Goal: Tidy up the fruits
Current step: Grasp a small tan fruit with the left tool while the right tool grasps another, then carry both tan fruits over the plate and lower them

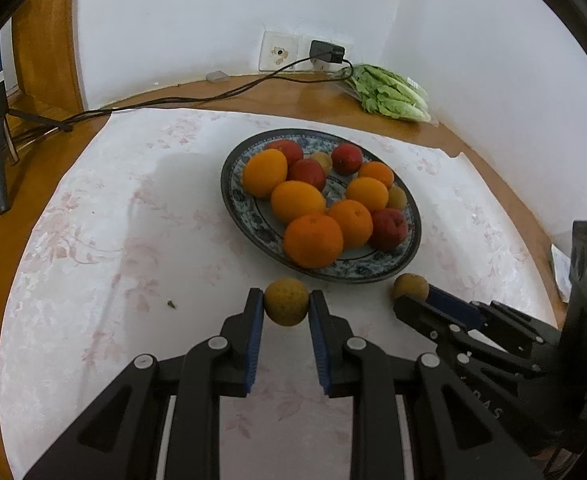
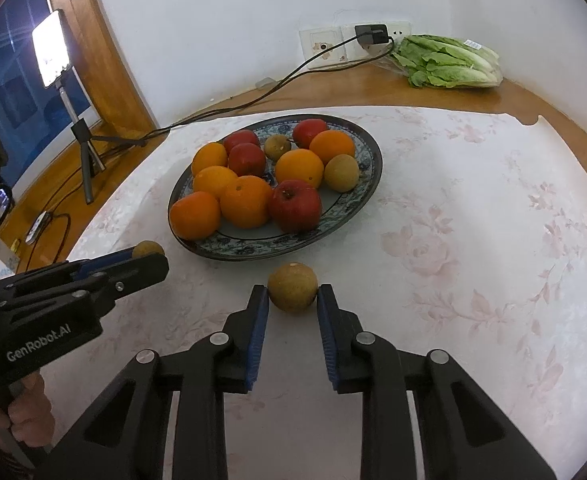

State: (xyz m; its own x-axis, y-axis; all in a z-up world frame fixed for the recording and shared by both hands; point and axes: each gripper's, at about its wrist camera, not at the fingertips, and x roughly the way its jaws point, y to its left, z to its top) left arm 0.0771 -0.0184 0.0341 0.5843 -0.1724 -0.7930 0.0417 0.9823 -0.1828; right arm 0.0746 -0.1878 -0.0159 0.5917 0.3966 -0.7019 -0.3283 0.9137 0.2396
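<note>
Black left tongs clamp one small brown round fruit; right tongs clamp another. Patterned ceramic plate lies just above both, centre frame.

Only clear txt: "GenRobot.AI", white print on black body of left gripper, seen in right wrist view. Left wrist view shows faint letters on side of right gripper, approx "S A", rest unreadable. White label on lettuce bag too small to read.
</note>
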